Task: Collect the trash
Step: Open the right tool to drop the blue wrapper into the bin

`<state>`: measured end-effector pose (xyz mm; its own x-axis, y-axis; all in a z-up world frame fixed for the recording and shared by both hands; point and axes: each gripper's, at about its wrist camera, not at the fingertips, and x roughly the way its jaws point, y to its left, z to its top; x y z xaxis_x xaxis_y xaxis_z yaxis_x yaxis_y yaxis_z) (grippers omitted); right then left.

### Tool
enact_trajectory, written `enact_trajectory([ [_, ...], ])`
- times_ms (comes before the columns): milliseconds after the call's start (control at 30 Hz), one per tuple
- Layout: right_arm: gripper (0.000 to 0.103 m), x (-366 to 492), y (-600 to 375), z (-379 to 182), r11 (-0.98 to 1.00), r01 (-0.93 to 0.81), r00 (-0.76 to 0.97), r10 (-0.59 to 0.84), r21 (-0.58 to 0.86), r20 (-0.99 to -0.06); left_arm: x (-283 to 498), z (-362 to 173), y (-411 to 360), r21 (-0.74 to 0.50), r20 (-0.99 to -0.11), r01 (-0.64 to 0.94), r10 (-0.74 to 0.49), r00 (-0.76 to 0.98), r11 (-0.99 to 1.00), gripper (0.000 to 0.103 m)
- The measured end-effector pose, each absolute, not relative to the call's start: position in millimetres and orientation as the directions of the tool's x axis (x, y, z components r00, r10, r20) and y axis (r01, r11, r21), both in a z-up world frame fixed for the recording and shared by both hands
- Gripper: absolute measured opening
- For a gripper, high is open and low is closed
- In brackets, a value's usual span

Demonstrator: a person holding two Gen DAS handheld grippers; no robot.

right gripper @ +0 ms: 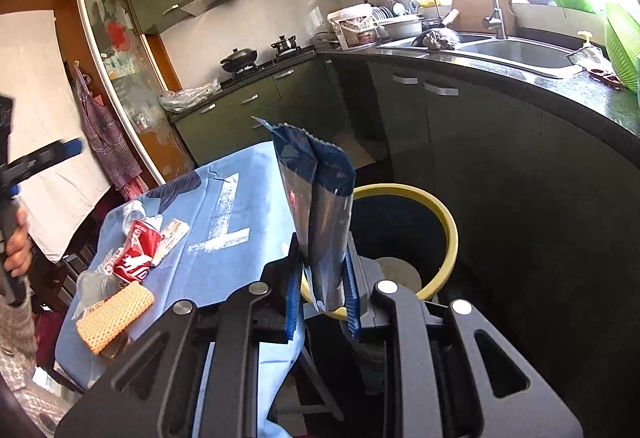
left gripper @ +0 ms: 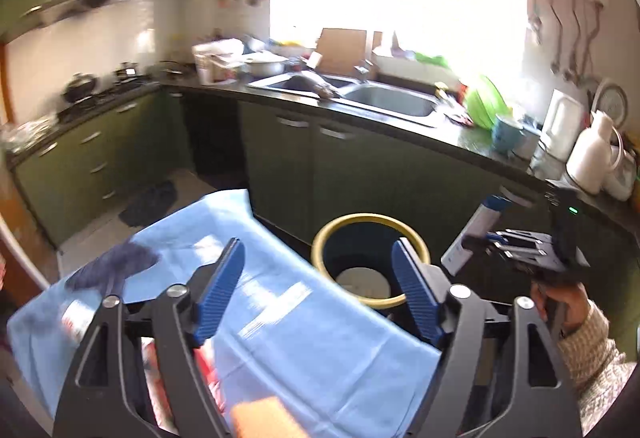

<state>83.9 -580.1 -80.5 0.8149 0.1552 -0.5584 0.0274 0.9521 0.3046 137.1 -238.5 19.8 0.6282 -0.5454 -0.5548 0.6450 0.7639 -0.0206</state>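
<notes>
Blue wrapper point(right gripper: 320, 198) pinched in right gripper point(right gripper: 322, 302), bin point(right gripper: 448, 222) at its 1 o'clock holding one item, left gripper point(left gripper: 320, 290) wide and empty, red packet point(right gripper: 134, 254) and waffle pad point(right gripper: 114, 318) left on table point(right gripper: 240, 198).

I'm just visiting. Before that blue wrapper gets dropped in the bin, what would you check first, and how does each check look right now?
1. Right tool grips the blue wrapper: ok, pads pressed on its lower end.
2. Wrapper over the bin mouth: not ok, it stands at the near rim beside the table edge.
3. Bin mouth unblocked: ok, the bottom shows.
4. Left tool out of the way: ok, open and empty.
5. More trash waiting on the blue cloth: ok, red can and waffle-patterned piece lie there.
6. Wrapper empty: cannot tell.
</notes>
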Motion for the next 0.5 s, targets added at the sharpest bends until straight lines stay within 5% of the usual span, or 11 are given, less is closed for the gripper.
enact_trajectory([
  [367, 0.022, 233, -592, -170, 0.976, 0.162, 0.498, 0.048, 0.147, -0.866, 90, -21, -56, 0.04, -0.592, 0.27, -0.195, 0.782, 0.962, 0.08],
  [433, 0.026, 247, -591, -184, 0.977, 0.172, 0.461, 0.032, 0.124, -0.887, 88, -25, -43, 0.061, -0.606, 0.251, -0.164, 0.778, 0.966, 0.08],
  [500, 0.043, 257, -592, -196, 0.975, 0.184, 0.431, 0.032, 0.122, -0.902, 88, -28, -41, 0.074, -0.616, 0.248, -0.151, 0.773, 0.966, 0.081],
])
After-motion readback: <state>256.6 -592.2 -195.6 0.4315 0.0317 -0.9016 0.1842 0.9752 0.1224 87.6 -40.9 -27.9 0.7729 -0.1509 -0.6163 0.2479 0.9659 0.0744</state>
